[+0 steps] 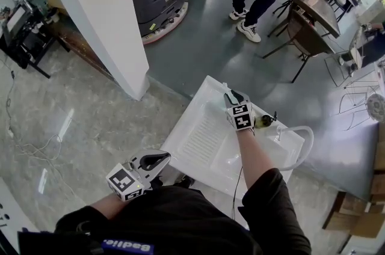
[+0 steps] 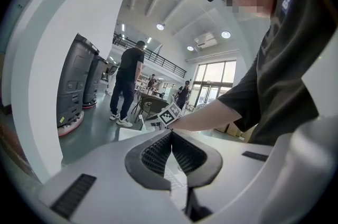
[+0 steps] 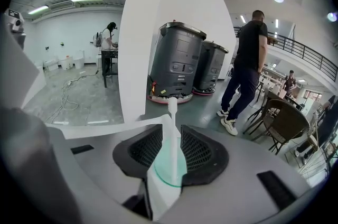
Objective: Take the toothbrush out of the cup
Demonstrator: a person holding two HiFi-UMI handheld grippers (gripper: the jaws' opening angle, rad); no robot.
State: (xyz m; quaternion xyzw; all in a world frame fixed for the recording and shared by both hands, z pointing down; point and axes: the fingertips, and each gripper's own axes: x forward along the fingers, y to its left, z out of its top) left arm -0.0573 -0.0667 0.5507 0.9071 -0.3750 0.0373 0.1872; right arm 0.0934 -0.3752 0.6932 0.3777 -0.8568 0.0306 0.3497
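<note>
Right gripper [image 1: 232, 97] is over the sink [image 1: 198, 145], jaws clamped on the toothbrush [image 3: 170, 112] handle. The brush's lower end looks to sit in the cup [image 3: 160, 165]. Left gripper [image 1: 151, 161] is pinched closed, empty, well apart. The brush should be lifted straight up, without tipping the cup.

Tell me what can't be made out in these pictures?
- Cup: head view, right gripper blocks it; right gripper view, only a greenish ring shows.
- Toothbrush lower end: right gripper view, hidden by the jaws.
- Small dark object beside the gripper: head view, too small to identify.
</note>
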